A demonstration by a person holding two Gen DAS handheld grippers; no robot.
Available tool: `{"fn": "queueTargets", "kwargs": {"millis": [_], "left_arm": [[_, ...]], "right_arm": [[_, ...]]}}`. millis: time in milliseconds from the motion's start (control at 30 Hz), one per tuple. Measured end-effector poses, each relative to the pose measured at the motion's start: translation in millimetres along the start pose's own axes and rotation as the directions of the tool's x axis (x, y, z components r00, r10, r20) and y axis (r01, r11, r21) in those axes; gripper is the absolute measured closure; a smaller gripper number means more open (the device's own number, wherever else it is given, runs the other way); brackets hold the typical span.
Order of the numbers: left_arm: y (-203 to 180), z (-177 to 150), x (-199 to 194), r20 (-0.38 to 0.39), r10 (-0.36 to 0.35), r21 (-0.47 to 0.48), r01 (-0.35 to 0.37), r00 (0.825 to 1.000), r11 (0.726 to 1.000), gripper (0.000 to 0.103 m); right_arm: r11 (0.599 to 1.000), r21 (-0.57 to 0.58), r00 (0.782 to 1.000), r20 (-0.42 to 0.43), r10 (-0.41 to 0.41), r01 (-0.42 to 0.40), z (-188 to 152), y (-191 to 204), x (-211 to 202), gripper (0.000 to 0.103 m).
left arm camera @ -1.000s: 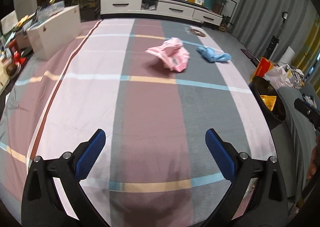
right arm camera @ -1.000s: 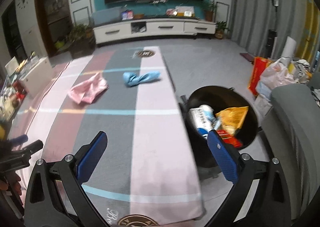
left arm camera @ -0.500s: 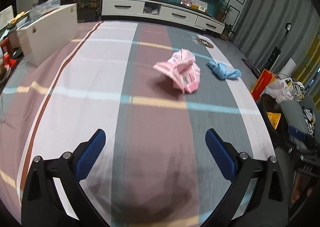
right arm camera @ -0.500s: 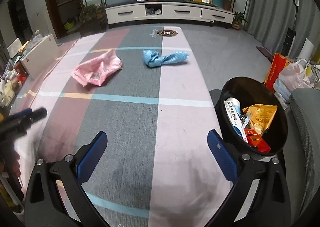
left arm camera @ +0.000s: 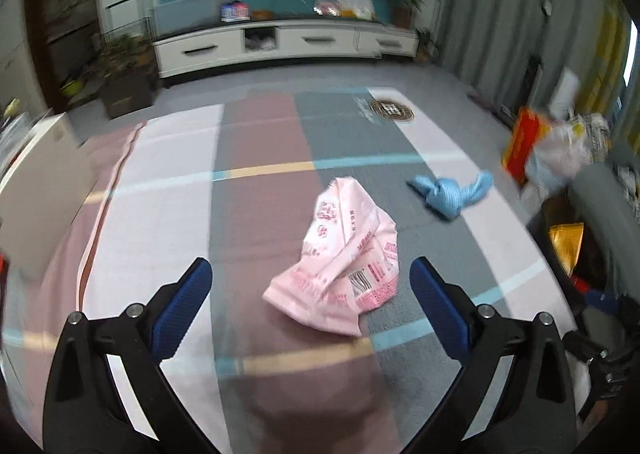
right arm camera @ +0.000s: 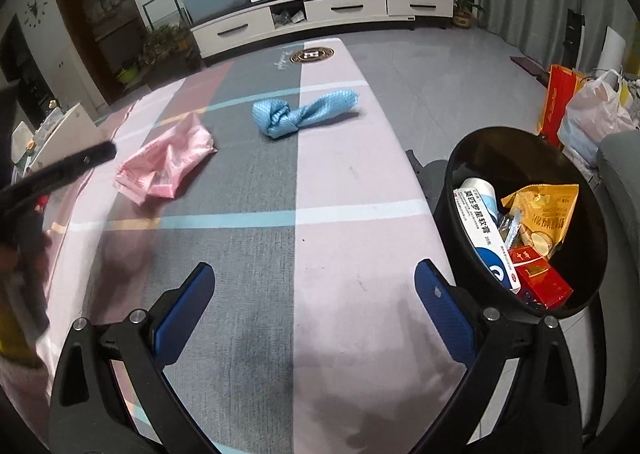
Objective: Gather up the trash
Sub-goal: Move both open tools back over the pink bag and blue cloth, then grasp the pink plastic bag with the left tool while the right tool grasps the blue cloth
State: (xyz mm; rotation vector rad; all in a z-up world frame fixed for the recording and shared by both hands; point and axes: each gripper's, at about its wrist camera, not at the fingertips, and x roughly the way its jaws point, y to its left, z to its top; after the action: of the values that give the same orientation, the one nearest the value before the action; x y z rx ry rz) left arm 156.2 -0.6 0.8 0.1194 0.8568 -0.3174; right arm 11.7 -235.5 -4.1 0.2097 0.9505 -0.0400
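**Bin part-filled, two items left on the bench**

Your black trash bin (right arm camera: 480, 158) at 3 o'clock off the bench (right arm camera: 352, 182) already holds a yellow snack bag, red carton and ointment box. Still out: crumpled pink wrapper (left arm camera: 344, 254) and knotted blue cloth (left arm camera: 450, 194), apart from each other.

Your left tool (left arm camera: 310, 296) is wide open, empty, wrapper lying at 12 o'clock just ahead of its tips. Your right tool (right arm camera: 314, 294) is open, empty, over bare bench; cloth at 12 o'clock, well off.

Likely next: wrapper.
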Motion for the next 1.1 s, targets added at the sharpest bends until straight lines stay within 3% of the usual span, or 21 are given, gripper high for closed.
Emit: {"fn": "queueTargets", "kwargs": {"millis": [133,267,367,467,533,633,733,833,1100], "left_arm": [[-10,3,28,-0.067,0.019,0.076,-0.014,0.998,0.997,0.028],[-11,-3,52,-0.124,0.035,0.094,-0.023,0.992,0.995,0.074],[-3,-9,48,-0.097,0.008,0.031,-0.005,0.995,1.0,0.083],[13,-16,26,-0.01,-0.015,-0.101,0.014,1.0,0.995,0.084],[28,-26,6,0.062,-0.028,-0.225,0.041,0.998,0.973,0.084],[39,-44,-15,0.123,-0.012,-0.324,0.051,0.992,0.945,0.084],[39,-48,-16,0.117,0.026,-0.326,0.014,0.993,0.945,0.083],[42,-48,-12,0.116,-0.008,-0.351,0.048,0.993,0.935,0.083],[47,-54,-12,0.107,-0.027,-0.37,0.065,0.994,0.927,0.083]], "right_arm": [[1.0,0.014,1.0,-0.013,0.002,-0.002,2,-5,9,0.005],[0.999,0.028,1.0,-0.015,0.02,-0.019,8,-7,16,0.005],[0.998,0.032,0.999,0.001,0.046,-0.046,16,-5,20,0.005],[0.996,0.041,0.997,0.014,0.076,-0.076,27,-2,26,0.005],[0.995,0.04,0.995,0.026,0.094,-0.095,36,2,34,0.005],[0.996,0.0,0.996,0.038,0.084,-0.084,51,12,50,0.005],[0.995,-0.071,0.996,0.052,0.069,-0.065,69,28,70,0.006],[0.99,-0.127,0.995,0.065,0.075,-0.067,86,44,88,0.011],[0.983,-0.185,1.0,0.026,-0.003,0.008,116,57,137,0.039]]}}
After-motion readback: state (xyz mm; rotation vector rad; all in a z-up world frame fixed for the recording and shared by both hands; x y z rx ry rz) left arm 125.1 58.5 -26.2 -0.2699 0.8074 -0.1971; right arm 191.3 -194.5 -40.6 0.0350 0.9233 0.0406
